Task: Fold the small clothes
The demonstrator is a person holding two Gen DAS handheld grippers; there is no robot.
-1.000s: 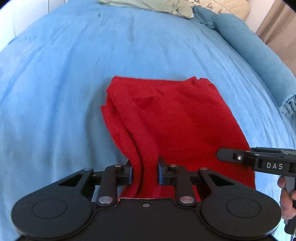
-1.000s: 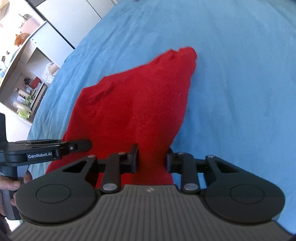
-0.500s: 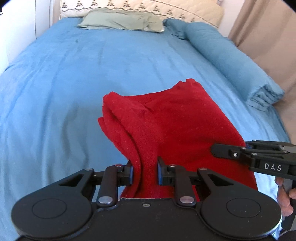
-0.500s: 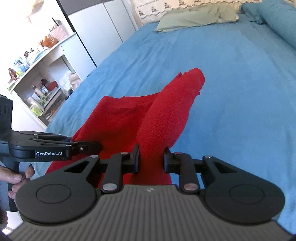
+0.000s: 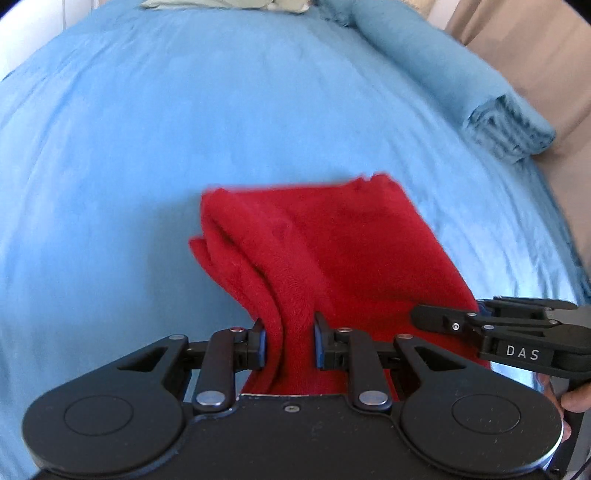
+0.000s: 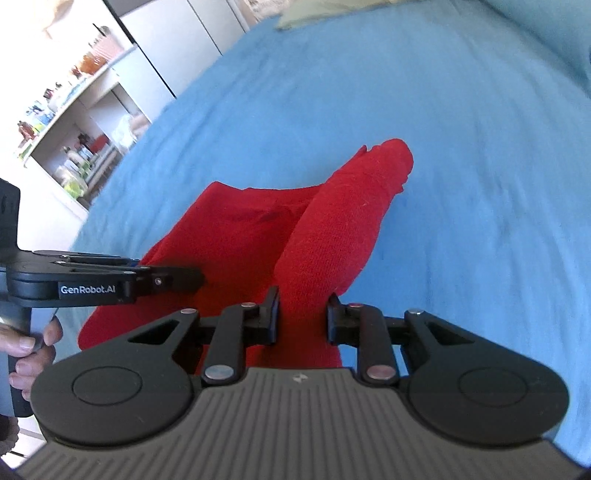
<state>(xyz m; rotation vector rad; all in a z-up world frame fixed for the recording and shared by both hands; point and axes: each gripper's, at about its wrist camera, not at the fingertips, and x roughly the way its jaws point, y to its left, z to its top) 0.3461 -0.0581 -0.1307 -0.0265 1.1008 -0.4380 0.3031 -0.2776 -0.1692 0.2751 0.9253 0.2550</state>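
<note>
A red knitted garment hangs over the blue bed sheet, held up at its near edge by both grippers. My left gripper is shut on a bunched fold of the garment's left near corner. My right gripper is shut on the garment's right near corner. The far end of the garment droops toward the bed. The right gripper also shows at the right of the left wrist view, and the left gripper at the left of the right wrist view.
A rolled blue blanket lies along the bed's right side, with pillows at the head. A beige curtain hangs to the right. White shelves with small items and a wardrobe stand left of the bed.
Both grippers have moved forward and tipped down with the garment, still gripping its near corners. The garment's far end has swung and folded closer to the grippers.
</note>
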